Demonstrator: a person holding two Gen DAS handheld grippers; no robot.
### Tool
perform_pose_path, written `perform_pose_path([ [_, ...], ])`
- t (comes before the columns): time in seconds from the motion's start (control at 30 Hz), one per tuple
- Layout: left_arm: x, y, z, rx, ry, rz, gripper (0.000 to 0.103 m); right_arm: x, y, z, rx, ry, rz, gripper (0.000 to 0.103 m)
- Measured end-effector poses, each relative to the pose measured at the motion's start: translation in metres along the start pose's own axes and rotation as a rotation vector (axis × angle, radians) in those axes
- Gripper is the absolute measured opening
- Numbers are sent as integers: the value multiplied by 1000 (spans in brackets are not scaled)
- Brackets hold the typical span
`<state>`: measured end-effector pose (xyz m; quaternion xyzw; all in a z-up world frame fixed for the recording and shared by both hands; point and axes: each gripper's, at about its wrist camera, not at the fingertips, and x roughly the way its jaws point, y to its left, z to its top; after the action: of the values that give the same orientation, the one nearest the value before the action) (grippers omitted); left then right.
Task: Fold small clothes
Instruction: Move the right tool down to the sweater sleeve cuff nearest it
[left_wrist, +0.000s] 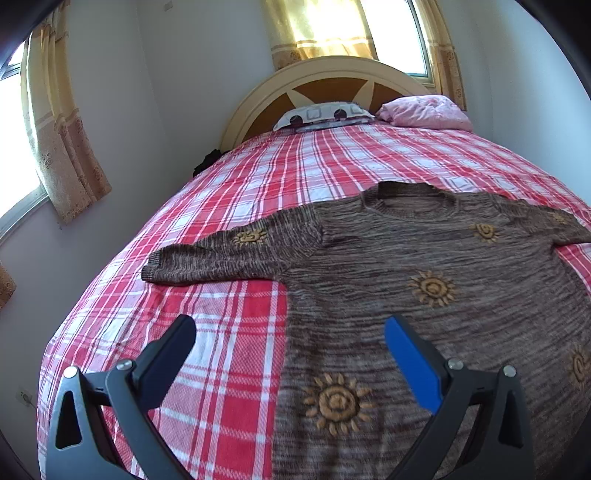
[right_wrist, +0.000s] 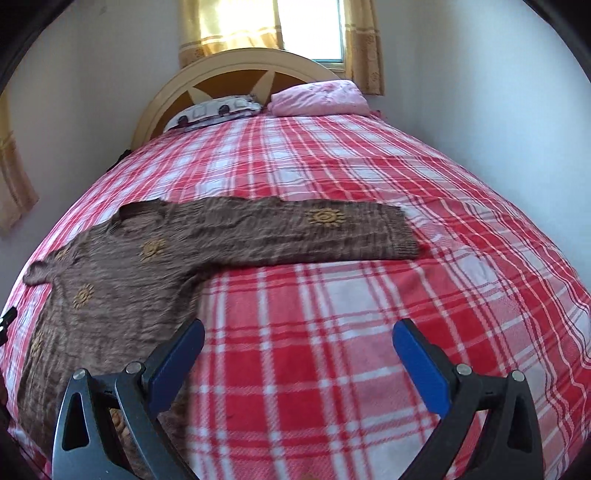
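brown sweater (left_wrist: 424, 266) spread flat, plaid bedspread (left_wrist: 229, 206)

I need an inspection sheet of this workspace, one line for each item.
Surface: bed with red-and-white plaid cover, smooth.
Job's things: brown knitted sweater with yellow sun patterns, flat, both sleeves spread out, unfolded.
Clutter: patterned pillow and pink bundled blanket at the headboard.
Grippers: left gripper open over the sweater's side edge; right gripper open, mostly over bare cover; both hold nothing.
Cables: nothing seen.
Surroundings: cream arched headboard, yellow curtains, bright windows, white walls.
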<state>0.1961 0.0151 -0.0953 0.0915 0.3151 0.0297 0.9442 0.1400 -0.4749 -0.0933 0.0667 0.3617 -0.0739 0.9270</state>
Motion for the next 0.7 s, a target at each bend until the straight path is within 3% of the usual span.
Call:
perform_pose_path([
  [0.4, 46, -15, 22, -21, 40, -25, 103, 53, -70, 37, 187, 30, 17, 101],
  [0.53, 58, -26, 26, -11, 45, -37, 103, 70, -88, 40, 267, 53, 80, 80],
  [0.7, 71, -35, 25, 0, 72, -51, 103, 88, -111, 42, 391, 71, 120, 75],
])
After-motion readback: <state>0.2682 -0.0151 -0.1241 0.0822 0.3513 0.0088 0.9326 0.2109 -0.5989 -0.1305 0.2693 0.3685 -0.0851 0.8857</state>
